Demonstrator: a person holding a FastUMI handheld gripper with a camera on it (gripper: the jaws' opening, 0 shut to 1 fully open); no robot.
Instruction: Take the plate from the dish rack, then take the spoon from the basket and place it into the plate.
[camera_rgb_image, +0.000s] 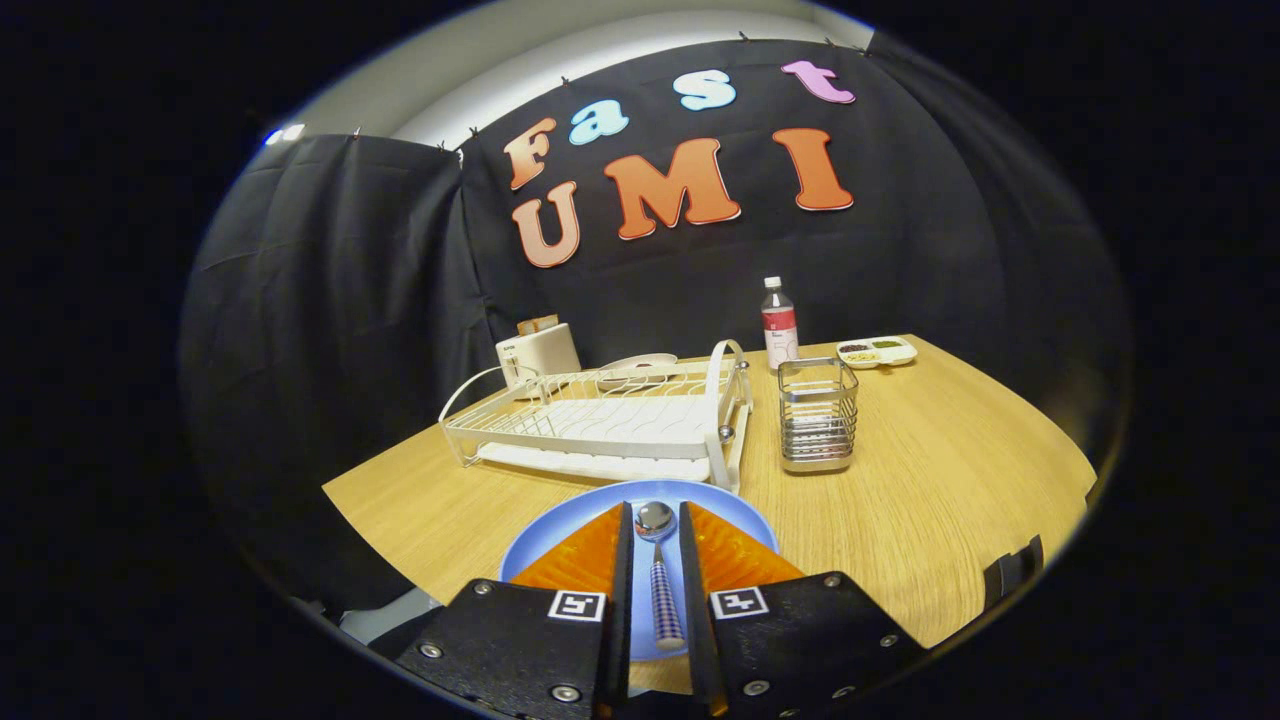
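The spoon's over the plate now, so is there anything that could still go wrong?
Two things, maybe. The spoon lies between the fingers of the tool, over the blue plate; whether they still pinch it is unclear. If it is let go from a height, it could bounce or slide off. The plate also sits near the table's front edge, so a nudge while backing away might push it off.
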